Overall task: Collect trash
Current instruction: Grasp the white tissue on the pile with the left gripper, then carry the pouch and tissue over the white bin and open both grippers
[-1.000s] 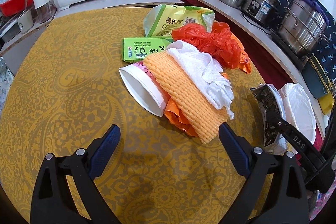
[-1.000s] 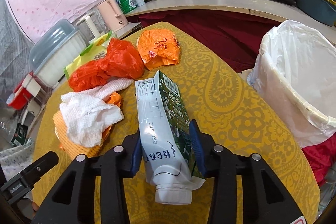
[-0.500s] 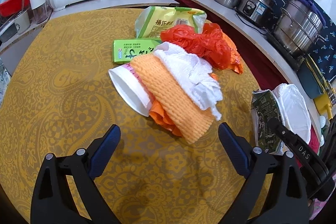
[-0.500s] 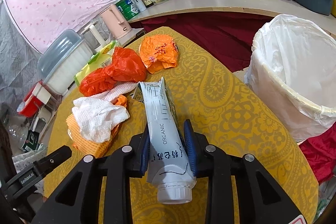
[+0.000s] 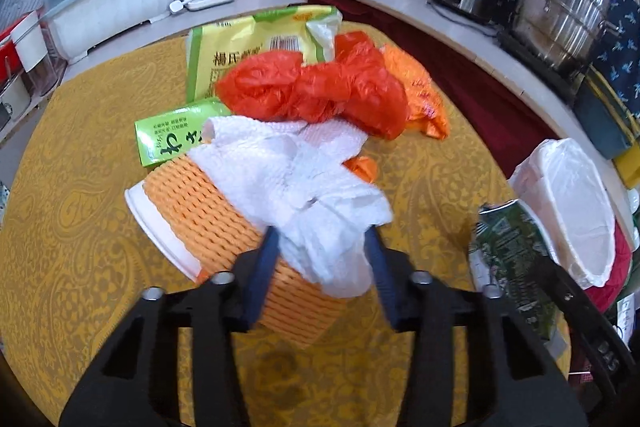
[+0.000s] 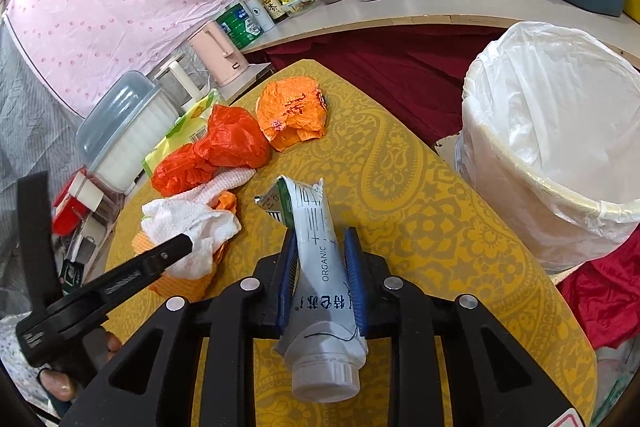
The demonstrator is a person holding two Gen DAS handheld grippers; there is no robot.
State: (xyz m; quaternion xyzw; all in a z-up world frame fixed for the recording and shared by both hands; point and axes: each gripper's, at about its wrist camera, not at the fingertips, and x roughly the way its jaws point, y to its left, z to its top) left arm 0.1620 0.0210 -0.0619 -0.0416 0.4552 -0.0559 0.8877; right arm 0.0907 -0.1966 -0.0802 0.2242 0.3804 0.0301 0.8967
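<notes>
While the left tool (image 5: 322, 267) is closing its blue pads on the crumpled white paper towel (image 5: 304, 183), that towel lies on top of an orange foam net (image 5: 224, 227) near the middle of the yellow patterned tabletop (image 5: 80, 227). Crowding it from twelve o'clock are a red plastic bag (image 5: 320, 87), an orange bag (image 5: 416, 87) at one o'clock, a yellow-green snack packet (image 5: 256, 39) behind them and a green box (image 5: 168, 143) at ten o'clock. Only the white rim of a cup (image 5: 160, 231) shows from under the foam net; its body is hidden. The right tool (image 6: 322, 283) is closing on a flattened carton (image 6: 320, 267) that reads "ORGANIC", cap end toward the camera and pads pressing its sides. From that view, a bin lined with a white bag (image 6: 560, 155) stands off the tabletop's edge at two o'clock. Chinese characters on the packet, the box and the carton are too small to read.
</notes>
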